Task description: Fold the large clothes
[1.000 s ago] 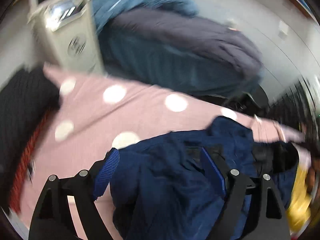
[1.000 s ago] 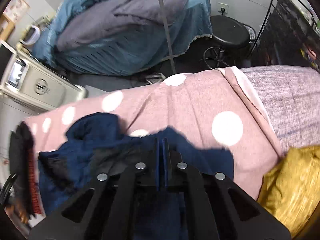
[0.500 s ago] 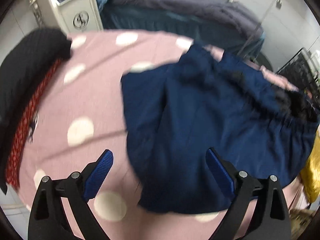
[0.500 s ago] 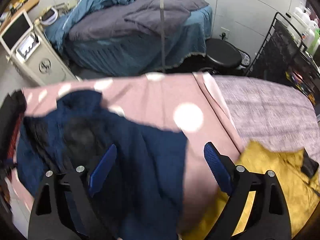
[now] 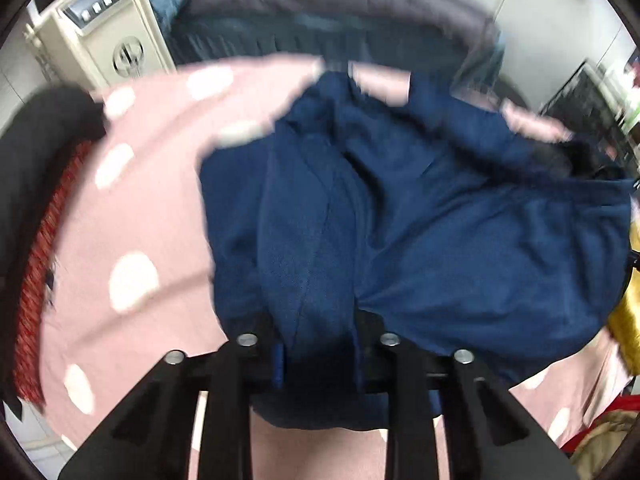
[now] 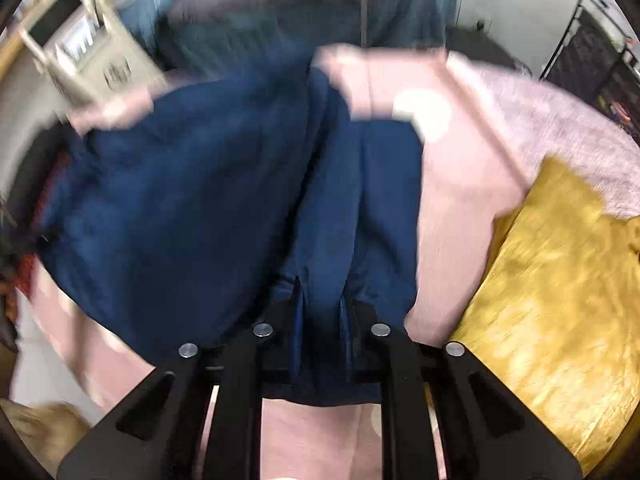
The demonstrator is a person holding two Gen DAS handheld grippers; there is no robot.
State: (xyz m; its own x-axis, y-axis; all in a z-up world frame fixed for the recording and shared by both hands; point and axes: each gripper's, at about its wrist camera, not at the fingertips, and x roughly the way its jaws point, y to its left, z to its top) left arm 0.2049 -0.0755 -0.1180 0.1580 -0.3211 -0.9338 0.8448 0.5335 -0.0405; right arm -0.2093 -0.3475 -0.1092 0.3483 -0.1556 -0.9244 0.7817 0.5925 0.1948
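Note:
A navy blue garment (image 5: 440,220) lies crumpled on a pink bedcover with white dots (image 5: 140,200). In the left wrist view my left gripper (image 5: 318,344) is closing on the garment's near edge, and a fold of the fabric is bunched between its blue pads. In the right wrist view the same navy garment (image 6: 180,200) spreads to the left. My right gripper (image 6: 322,300) is closing on another part of that near hem, with a ridge of cloth pinched between its pads. Both views are blurred by motion.
A yellow garment (image 6: 552,280) lies at the right on the pink cover (image 6: 452,184), beside a lilac blanket (image 6: 560,120). A black and red garment (image 5: 36,200) lies at the left edge. Beyond stand a beige machine (image 5: 100,40), a bed (image 5: 340,12) and a black rack (image 6: 600,64).
Half a second ago both grippers stood wide open over the navy garment. Now both have dropped onto its near edge and closed on folds of the fabric.

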